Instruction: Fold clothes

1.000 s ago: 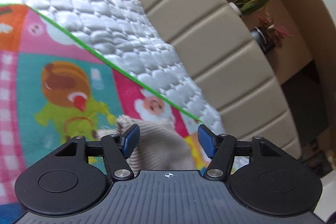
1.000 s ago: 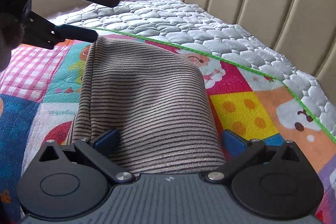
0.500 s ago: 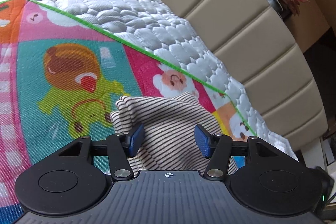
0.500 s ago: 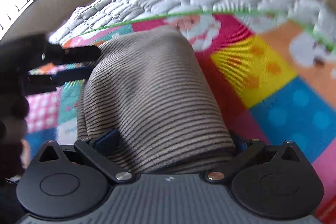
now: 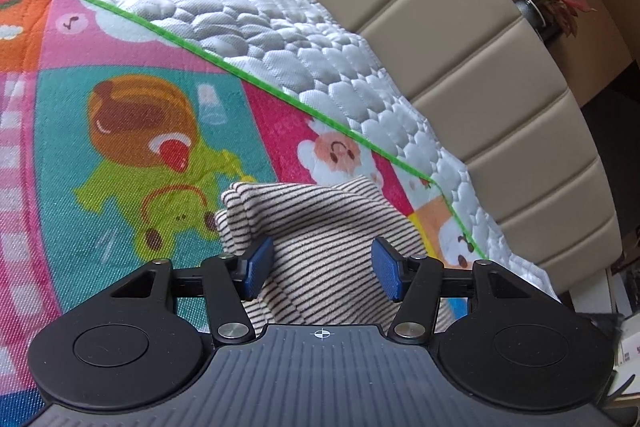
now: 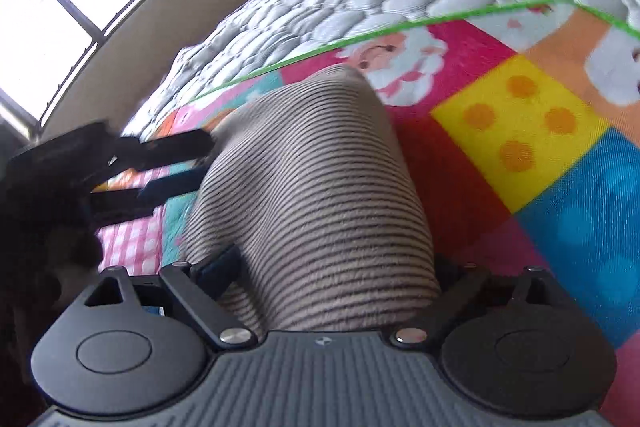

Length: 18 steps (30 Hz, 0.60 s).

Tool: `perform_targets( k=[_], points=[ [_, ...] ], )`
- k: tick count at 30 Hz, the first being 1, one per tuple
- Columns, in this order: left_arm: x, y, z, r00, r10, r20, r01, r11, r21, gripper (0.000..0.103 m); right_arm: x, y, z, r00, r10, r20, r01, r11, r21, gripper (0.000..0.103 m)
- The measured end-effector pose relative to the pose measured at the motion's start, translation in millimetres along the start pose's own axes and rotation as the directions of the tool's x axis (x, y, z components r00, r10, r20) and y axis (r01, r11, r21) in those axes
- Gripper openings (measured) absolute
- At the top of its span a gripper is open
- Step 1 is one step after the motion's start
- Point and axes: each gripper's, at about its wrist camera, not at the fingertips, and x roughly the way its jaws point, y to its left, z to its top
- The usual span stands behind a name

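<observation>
rolled right hand-held gripper [image 6: 332, 279] closing around striped garment [image 6: 316, 187], left hand-held gripper [image 5: 322, 269] opening astride its edge — mat [image 5: 168, 99] bare beyond

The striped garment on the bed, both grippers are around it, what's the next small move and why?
Probably finish closing the right gripper, whose jaws are closing around the striped garment, before moving it. The cloth bulges thick between its fingers. The left gripper straddles the other end, jaws opening slightly, pads apart from the cloth, above the colourful mat.
</observation>
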Motion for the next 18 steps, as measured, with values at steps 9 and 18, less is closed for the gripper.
perform_targets(
  k=[9,18],
  points=[
    [-35.8,-8.5,7.9,0.996,-0.021,0.086,0.023,1.0,-0.02,0.08,-2.2,18.2,-11.7,0.998,-0.033,-0.046,0.03,0.997,-0.069,0.092],
    [-7.1,-3.9,-10.5,0.989,0.038,-0.141,-0.044,0.998,-0.04,0.095,0.0,19.1,-12.4,0.998,-0.04,-0.045,0.036,0.996,-0.085,0.094]
  ],
)
